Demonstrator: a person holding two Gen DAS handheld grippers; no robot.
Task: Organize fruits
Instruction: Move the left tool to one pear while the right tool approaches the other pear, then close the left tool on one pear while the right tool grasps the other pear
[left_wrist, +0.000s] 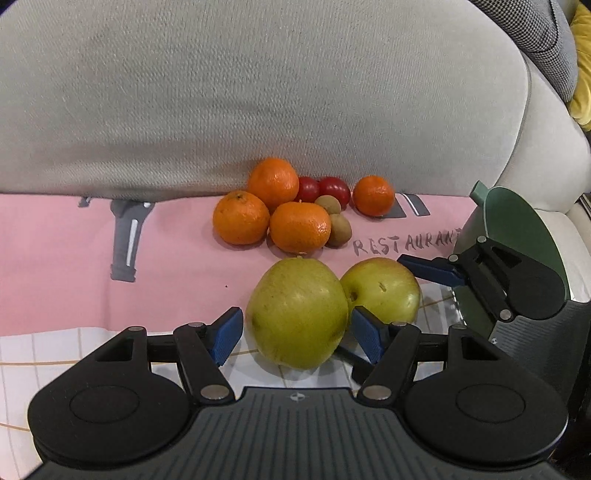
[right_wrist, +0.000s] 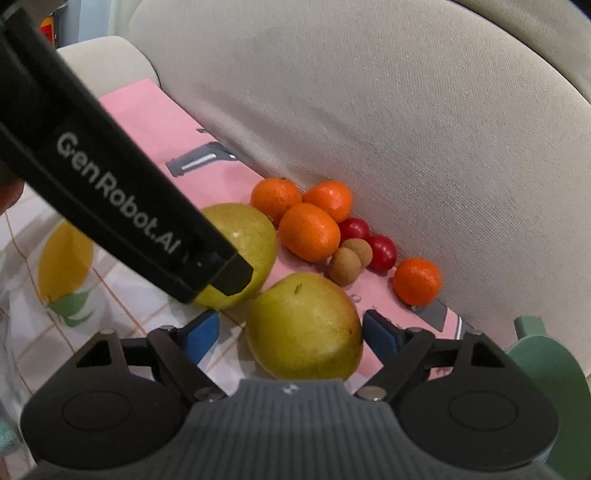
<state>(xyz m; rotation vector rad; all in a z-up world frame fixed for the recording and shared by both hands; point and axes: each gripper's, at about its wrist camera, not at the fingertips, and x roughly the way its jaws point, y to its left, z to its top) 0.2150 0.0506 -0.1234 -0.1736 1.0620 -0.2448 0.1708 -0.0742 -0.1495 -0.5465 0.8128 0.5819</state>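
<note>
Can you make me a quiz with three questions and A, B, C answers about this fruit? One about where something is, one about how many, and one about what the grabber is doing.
1. What do the oranges lie on?
A) a wooden tray
B) a pink cloth
C) bare floor

2. How many oranges are there?
A) two
B) four
C) six

3. How is the left gripper?
A) shut on an orange
B) shut with nothing in it
C) open, with a green apple between its jaws

Answers:
1 B: pink cloth shows under them.
2 B: three are bunched together and one lies apart.
3 C: a gap shows between one jaw and the apple.
</note>
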